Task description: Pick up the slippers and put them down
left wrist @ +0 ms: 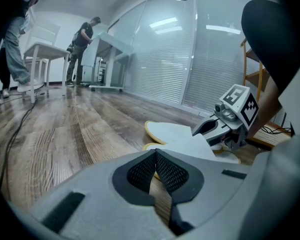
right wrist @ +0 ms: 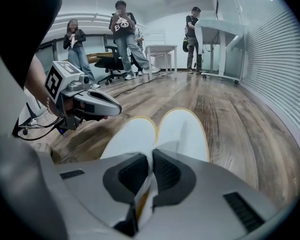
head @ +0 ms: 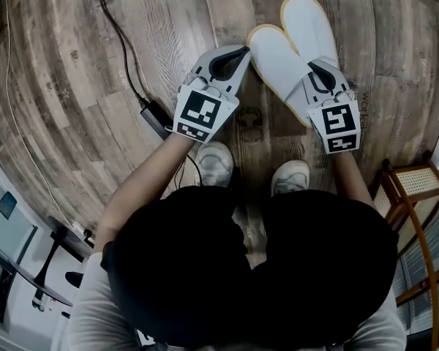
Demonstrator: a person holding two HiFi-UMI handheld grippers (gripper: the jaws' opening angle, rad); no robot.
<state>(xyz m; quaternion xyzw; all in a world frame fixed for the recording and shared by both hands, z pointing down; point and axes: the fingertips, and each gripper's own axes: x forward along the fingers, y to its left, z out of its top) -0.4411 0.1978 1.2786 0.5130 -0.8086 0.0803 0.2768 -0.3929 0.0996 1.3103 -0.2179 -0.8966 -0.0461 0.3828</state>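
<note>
Two white slippers with yellow rims lie side by side, toes pointing away from me: one (head: pixel 278 61) on the left and one (head: pixel 307 20) on the right. My right gripper (head: pixel 316 68) is shut on their heel ends, with white and yellow edges pinched between its pads (right wrist: pixel 150 159). The pair (right wrist: pixel 182 129) is low over the wooden floor; I cannot tell whether it touches. My left gripper (head: pixel 241 50) is just left of the slippers, shut and holding nothing. Its pads meet at the tip (left wrist: pixel 155 154). From there the slippers (left wrist: pixel 175 134) and the right gripper (left wrist: pixel 205 129) show ahead.
A black power adapter (head: pixel 155 115) with its cable lies on the floor to the left. The person's white shoes (head: pixel 216 163) stand just behind the grippers. A wooden chair (head: pixel 417 196) stands at the right. Several people and tables (right wrist: pixel 160 49) are across the room.
</note>
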